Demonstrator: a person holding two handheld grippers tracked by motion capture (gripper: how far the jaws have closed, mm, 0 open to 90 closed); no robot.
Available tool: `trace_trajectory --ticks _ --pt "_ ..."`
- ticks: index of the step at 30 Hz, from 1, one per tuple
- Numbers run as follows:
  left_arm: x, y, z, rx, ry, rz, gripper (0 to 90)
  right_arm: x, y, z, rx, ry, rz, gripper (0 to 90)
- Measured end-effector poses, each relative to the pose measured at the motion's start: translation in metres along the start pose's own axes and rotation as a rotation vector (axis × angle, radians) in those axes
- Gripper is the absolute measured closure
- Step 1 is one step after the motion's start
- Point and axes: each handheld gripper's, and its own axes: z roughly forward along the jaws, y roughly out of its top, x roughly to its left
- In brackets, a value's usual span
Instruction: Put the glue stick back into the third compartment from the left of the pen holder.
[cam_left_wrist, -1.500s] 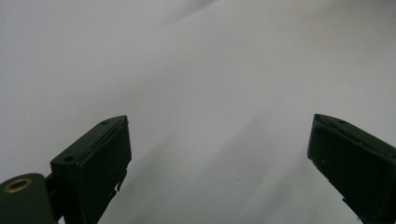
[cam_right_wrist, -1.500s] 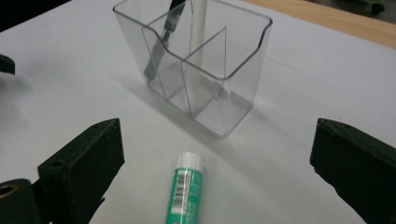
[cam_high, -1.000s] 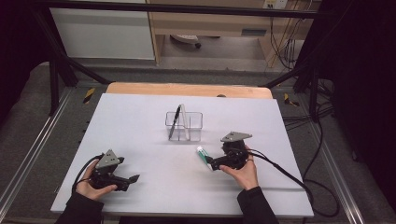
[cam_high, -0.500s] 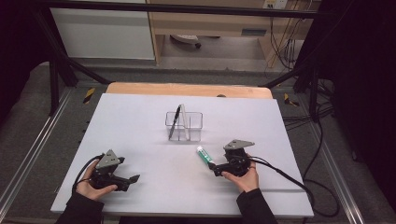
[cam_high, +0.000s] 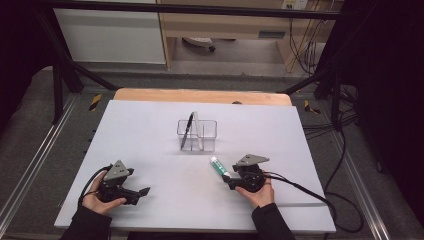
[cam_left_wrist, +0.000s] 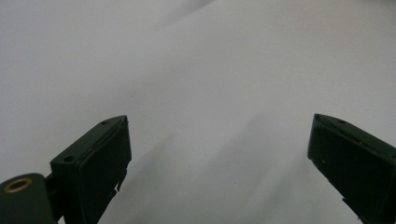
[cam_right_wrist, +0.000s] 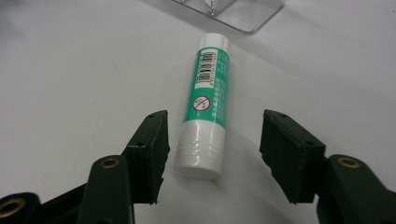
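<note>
Glue stick (cam_right_wrist: 205, 105) lies flat on the table (cam_high: 150, 135) near the clear organizer (cam_high: 197, 135), cap end between the spread jaws of the right gripper (cam_right_wrist: 212, 154); likely light, rigid, smooth plastic that may roll, so pinch mid-barrel.

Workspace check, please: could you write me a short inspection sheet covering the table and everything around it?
Surface: white table top, flat, wooden edge at the far side.
Job's things: green and white glue stick lying flat; clear organiser holding a black pen and a white stick.
Clutter: nothing seen.
Grippers: right gripper open, jaws either side of the glue stick's cap end, not touching; left gripper open over bare table.
Cables: one trails from each gripper; the right one runs off the table's right edge.
Surroundings: black frame, grey floor, loose wires at the right.
</note>
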Motion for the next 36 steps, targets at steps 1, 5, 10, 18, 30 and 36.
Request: trace_trajectory --ticks 1,5,10,18,30,36 --pt "0.0 0.0 0.0 -0.001 0.0 -0.001 5.9 0.001 0.0 0.0 -0.003 0.002 0.002 45.7" --pt "0.0 0.0 0.001 0.004 0.0 0.003 5.9 0.003 -0.003 0.005 0.004 0.018 -0.004 48.9" --pt "-0.001 0.0 0.001 0.004 -0.001 0.002 6.0 0.003 -0.007 0.009 0.035 0.003 -0.017 52.7" --pt "-0.001 0.0 0.001 0.005 -0.002 0.004 5.9 0.005 -0.009 0.009 0.024 -0.002 -0.035 63.5" --pt "-0.002 0.0 0.001 0.006 -0.005 0.009 6.0 0.003 -0.007 0.007 0.027 0.0 -0.031 65.4" --pt "-0.004 0.001 0.002 0.009 -0.009 0.018 5.9 0.001 -0.001 -0.002 0.021 0.029 -0.027 65.6"
